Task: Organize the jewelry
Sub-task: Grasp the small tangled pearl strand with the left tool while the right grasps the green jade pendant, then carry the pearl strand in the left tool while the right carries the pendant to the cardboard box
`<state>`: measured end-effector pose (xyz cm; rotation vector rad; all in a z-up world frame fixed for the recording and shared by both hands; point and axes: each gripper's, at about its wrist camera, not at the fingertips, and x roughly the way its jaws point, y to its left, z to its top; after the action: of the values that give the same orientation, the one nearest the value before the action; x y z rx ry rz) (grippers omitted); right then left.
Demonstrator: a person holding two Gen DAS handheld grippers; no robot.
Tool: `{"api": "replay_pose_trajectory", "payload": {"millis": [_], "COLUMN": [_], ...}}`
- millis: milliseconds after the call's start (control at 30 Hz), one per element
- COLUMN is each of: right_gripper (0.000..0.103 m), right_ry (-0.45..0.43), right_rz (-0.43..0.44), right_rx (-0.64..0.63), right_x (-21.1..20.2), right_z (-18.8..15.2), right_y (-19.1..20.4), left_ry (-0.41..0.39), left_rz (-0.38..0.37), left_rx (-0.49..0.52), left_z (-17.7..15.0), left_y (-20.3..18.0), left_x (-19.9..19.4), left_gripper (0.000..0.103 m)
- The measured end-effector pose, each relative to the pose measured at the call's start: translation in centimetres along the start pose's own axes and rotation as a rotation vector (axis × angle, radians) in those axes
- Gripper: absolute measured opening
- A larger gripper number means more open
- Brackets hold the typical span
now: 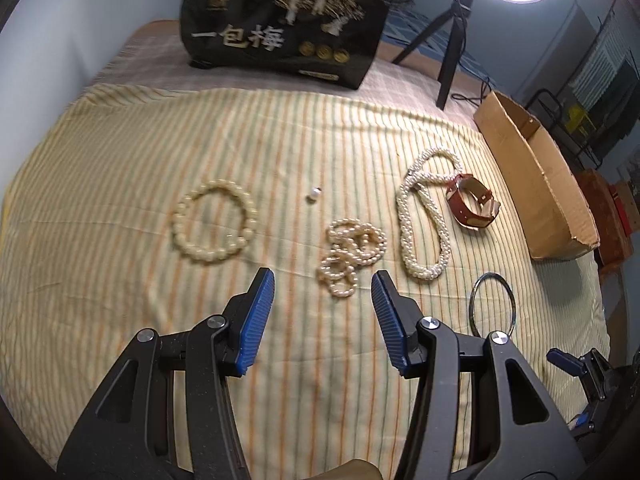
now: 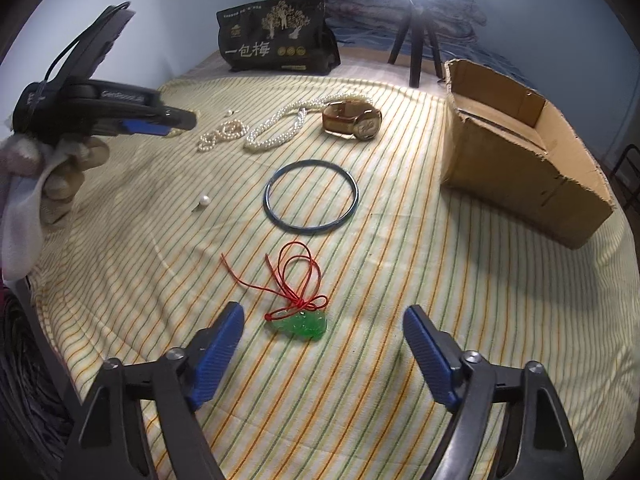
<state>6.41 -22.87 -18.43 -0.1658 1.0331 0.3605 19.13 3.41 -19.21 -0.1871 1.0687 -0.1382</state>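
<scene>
- The jewelry lies spread over a striped cloth on a bed, each piece apart from most others, which in my judgement keeps every piece open to a separate pick.
- The left hand-held gripper has its blue pads apart and nothing clamped. It points down at the small pearl bracelet cluster at lower centre of the left wrist view; the cluster sits just beyond the pad tips, so it is probably the next pick.
- A large bead bracelet lies left of centre, a loose pearl near centre, and a braided pearl necklace right of centre, touching a brown-strapped watch.
- The right hand-held gripper also stands apart and empty. A green pendant on a red cord lies between its pads at lower centre of the right wrist view, not yet pressed.
- A dark bangle lies flat at centre of that view, beyond the pendant.
- An open cardboard box stands at the right edge of the cloth, likely the receptacle, placed within reach of both tools.
- A gloved hand carries the left tool at upper left of the right wrist view.
</scene>
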Motion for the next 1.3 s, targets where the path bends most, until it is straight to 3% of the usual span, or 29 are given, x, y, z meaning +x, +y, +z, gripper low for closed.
{"api": "replay_pose_trajectory", "payload": {"millis": [267, 600, 733, 833, 867, 1067, 1300], "right_gripper": [0.073, 0.033, 0.032, 0.032, 0.032, 0.032, 0.032], "right_ry": [0.023, 0.016, 0.018, 0.016, 0.016, 0.014, -0.007], "right_rz": [0.01, 0.017, 0.026, 0.024, 0.025, 0.031, 0.052], "right_rx": [-0.004, -0.035, -0.024, -0.027, -0.026, -0.015, 0.016], "right_x": [1.2, 1.0, 1.1, 1.1, 1.1, 1.1, 0.4], "right_z": [0.0, -0.2, -0.1, 0.0, 0.0, 0.2, 0.7], "right_y": [0.4, 0.9, 0.8, 0.8, 0.8, 0.8, 0.2], "left_ry": [0.018, 0.012, -0.001, -0.002, 0.002, -0.002, -0.06], "left_rz": [0.009, 0.043, 0.067, 0.066, 0.059, 0.021, -0.009], "left_rx": [0.005, 0.038, 0.062, 0.074, 0.068, 0.023, -0.023], "left_z": [0.0, 0.1, 0.2, 0.3, 0.4, 0.5, 1.3], "left_y": [-0.9, -2.5, -3.2, -3.5, -3.4, -2.9, -1.9], "left_x": [2.0, 3.7, 4.4, 4.5, 4.5, 4.0, 1.3], "left_gripper": [0.052, 0.051, 0.038, 0.022, 0.013, 0.005, 0.005]}}
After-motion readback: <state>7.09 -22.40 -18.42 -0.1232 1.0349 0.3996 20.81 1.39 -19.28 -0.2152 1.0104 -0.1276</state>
